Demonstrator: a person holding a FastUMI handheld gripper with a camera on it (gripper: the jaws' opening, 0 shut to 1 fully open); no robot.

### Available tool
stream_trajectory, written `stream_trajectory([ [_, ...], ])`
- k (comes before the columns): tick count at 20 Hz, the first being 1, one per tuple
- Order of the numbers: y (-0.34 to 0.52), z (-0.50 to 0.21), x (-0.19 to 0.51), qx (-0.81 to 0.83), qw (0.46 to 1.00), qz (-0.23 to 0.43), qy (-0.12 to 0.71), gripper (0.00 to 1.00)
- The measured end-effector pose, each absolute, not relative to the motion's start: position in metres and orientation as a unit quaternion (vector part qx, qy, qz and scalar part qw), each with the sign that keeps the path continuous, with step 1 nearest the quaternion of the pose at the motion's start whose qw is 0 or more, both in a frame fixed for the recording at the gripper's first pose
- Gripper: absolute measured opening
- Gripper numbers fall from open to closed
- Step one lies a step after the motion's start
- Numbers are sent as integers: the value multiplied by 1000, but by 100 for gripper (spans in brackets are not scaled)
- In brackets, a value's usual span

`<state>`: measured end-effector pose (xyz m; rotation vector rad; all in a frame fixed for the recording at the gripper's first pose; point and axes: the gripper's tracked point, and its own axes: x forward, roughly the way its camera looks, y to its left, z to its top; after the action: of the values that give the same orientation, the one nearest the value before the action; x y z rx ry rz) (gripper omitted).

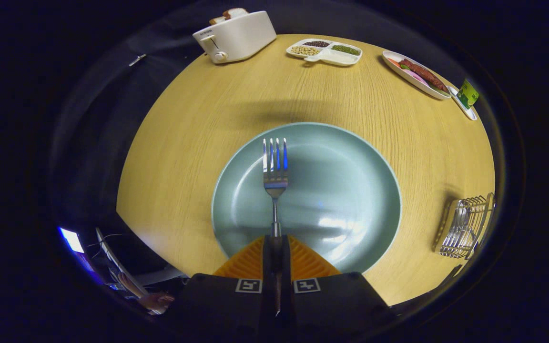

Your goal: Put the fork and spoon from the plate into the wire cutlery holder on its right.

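Clamping the fork by its handle, the tool had its two orange ribbed fingers drawn together on the slim metal shaft, which ran out straight ahead from between them. The fork's tines pointed away toward the far side of the scene, and its head hung over the middle of the pale blue-green plate; whether the fork was lifted clear of the plate or just resting on it could not be told. No food showed on the bare parts of the plate, which sat on the round, light wooden surface directly beyond the fingers. To the right of the plate, well apart from it and close to the surface's right edge, stood the wire cutlery holder, with something of shiny metal already inside it; what piece that was could not be made out. On the far side of the surface, to the left, sat a white toaster with slices of bread poking out of its top. Right of the toaster lay a white divided tray carrying beans or grains in separate compartments. Farther right again was a long white dish of reddish food, and just beside it a smaller dish with a green item.
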<state>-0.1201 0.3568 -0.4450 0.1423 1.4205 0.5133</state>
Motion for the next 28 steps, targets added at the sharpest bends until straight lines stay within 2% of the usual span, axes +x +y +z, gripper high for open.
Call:
stream_trajectory([
  [5, 282, -378, -119, 40, 731, 287, 618, 9],
  [9, 182, -345, -108, 28, 733, 261, 628, 9],
  [12, 105, -341, -106, -25, 712, 241, 660, 9],
  [15, 60, -344, -104, -71, 665, 238, 704, 9],
  [18, 27, -359, -109, -119, 597, 238, 757, 9],
  [23, 10, -373, -118, -174, 487, 242, 821, 9],
  [28, 13, -391, -111, -220, 416, 237, 850, 9],
])
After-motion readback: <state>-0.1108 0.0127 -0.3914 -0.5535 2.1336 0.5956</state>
